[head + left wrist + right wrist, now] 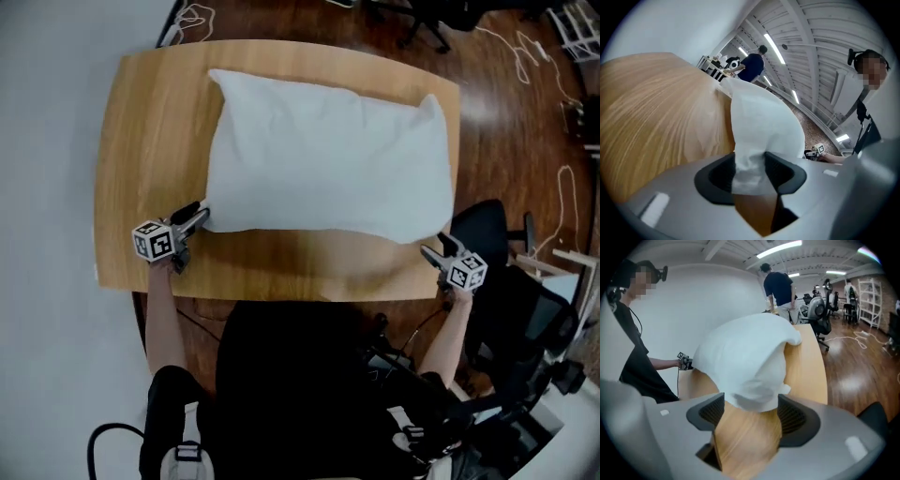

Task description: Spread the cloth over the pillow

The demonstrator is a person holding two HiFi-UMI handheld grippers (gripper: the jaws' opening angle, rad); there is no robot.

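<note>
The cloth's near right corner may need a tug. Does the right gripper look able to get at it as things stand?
Likely yes: that corner of the cloth lies between the right gripper's open jaws, over the table; nothing blocks it.

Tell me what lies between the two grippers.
Head view: the near edge of the white cloth runs from the left gripper to the right gripper; in front of it there is only bare table.
</note>
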